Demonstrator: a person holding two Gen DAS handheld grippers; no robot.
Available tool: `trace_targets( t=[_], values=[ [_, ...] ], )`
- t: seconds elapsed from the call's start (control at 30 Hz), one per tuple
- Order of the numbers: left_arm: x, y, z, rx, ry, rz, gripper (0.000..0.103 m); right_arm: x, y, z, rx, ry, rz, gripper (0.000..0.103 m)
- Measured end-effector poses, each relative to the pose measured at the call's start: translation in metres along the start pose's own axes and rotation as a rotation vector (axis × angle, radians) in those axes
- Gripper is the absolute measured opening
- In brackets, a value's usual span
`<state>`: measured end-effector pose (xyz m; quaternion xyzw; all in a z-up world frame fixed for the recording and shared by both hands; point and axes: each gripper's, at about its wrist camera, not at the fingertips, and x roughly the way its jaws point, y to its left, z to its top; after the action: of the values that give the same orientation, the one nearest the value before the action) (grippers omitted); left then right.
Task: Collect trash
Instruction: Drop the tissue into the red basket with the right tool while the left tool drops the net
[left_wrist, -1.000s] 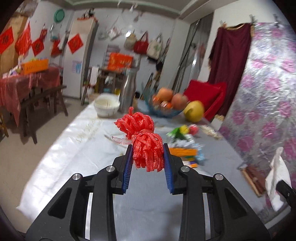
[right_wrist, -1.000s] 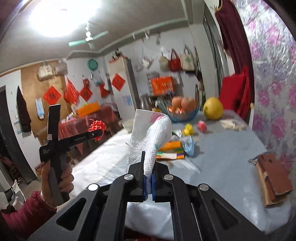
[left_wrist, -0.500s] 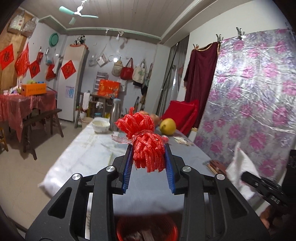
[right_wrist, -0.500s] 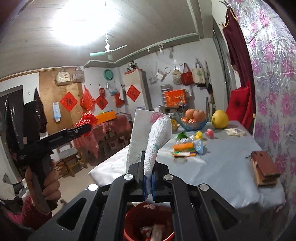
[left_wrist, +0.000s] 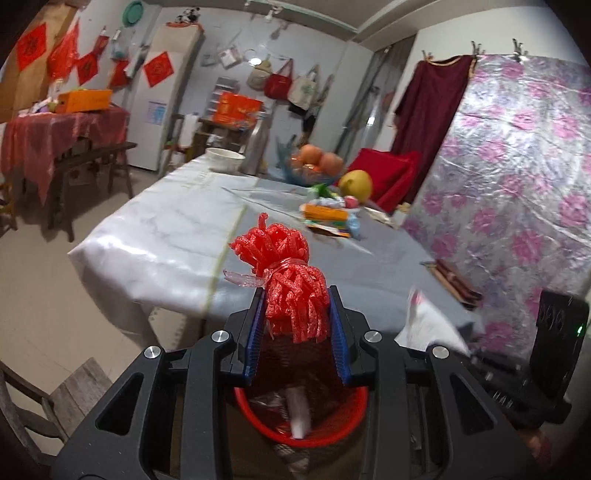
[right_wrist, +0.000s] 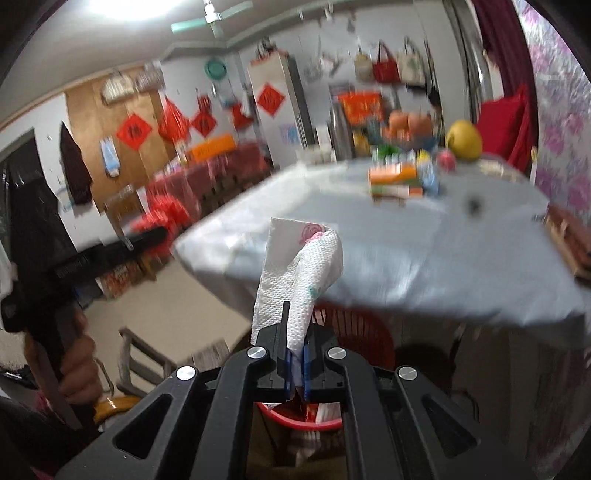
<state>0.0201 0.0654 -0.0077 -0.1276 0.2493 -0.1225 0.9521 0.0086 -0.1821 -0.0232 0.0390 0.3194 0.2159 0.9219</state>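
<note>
- The left gripper (left_wrist: 295, 325) is clamped on a red foam net (left_wrist: 291, 280), just above the red bin (left_wrist: 301, 428).
- The right gripper (right_wrist: 295, 347) pinches a paper towel (right_wrist: 299, 273) over the same bin.
- Both pieces are not yet dropped; coloured wrappers (left_wrist: 327, 218) remain on the desk (left_wrist: 166, 236) beyond the grippers.

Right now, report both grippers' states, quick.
Left gripper: closed on the red foam net.
Right gripper: closed on the paper towel.

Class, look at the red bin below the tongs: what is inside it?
Inside the red bin: a white rolled piece and crumpled wrappers. The tongs cover the rest, so its bottom stays unseen.
</note>
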Motion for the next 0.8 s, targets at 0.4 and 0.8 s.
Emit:
trace_targets(
  t=[0.4, 0.8],
  values=[
    [0.001, 0.002, -0.004, 0.017, 0.008, 0.023, 0.035, 0.092, -0.016, -0.037, 0.066, 0.232, -0.023, 0.005],
    [0.014, 0.004, -0.008, 0.010, 0.055, 0.008, 0.035, 0.184, -0.005, -0.059, -0.098, 0.516, -0.162, 0.005]
  ],
)
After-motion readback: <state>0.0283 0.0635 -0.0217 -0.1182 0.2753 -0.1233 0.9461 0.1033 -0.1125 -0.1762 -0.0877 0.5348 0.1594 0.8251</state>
